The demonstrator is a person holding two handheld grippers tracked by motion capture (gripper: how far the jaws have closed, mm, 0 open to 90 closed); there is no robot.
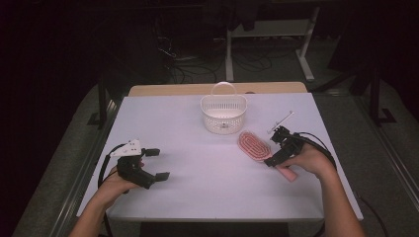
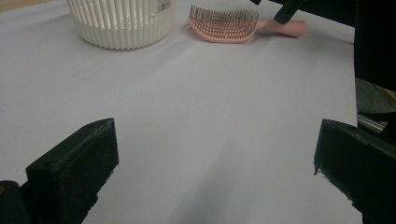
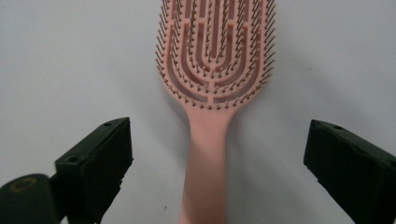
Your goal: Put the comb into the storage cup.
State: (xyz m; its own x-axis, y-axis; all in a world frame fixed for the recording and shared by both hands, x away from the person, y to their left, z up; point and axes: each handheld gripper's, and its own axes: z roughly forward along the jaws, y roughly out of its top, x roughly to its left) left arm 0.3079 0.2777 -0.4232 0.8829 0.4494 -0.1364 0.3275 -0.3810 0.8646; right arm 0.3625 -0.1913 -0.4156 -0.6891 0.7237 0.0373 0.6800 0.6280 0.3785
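left tongs point(image 1: 159, 164) wide open and empty near the table's point(image 1: 197, 197) left front edge; right tongs point(image 3: 217, 163) open astride the handle of the pink hairbrush point(image 1: 257, 147) lying toward the right edge, not yet gripped. white basket point(image 1: 224, 113) stands empty near the far edge. white table, dark room beyond.

The left gripper point(image 1: 157, 164) is black, with two blocky square-ended jaws and a white plate on top; a black cable loops from its rear. In the left gripper view each jaw shows a small screw hole on its upper face. The right gripper point(image 1: 274, 146) is black too, with a thin grey rod at its top and a black cable curving behind. Both forearms are bare, without sleeves.
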